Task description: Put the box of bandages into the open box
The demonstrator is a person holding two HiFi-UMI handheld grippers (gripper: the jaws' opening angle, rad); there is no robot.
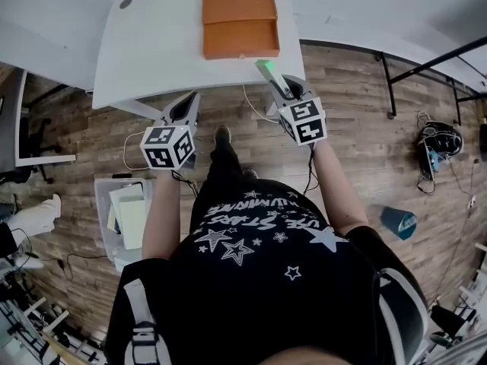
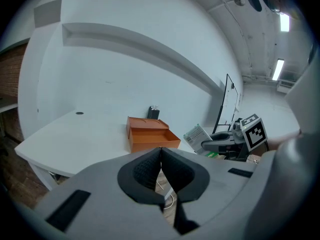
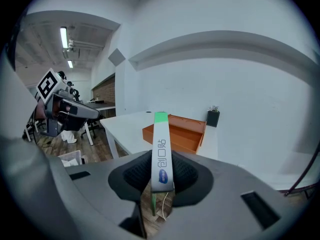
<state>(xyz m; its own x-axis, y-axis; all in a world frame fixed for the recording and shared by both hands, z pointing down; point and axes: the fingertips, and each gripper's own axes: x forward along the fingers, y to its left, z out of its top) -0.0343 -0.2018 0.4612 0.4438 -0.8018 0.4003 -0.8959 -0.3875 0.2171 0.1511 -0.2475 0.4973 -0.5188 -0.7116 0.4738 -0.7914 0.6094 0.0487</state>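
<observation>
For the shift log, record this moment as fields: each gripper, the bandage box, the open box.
left gripper: shut, empty, at the near edge of the table
right gripper: shut on the bandage box
bandage box: held edge-up, not yet in the orange box
orange box: on the table, lid open, nothing seen inside

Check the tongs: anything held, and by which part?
Right tongs clamp the box of bandages near its rear end, pads on its broad sides. Left tongs shut, empty.

white table [image 1: 144,52] on wood plank floor [image 1: 358,120], white wall [image 2: 150,79] behind. strip lights [image 2: 278,69] on ceiling, clear bin [image 1: 100,204] w/ papers nearby.
</observation>
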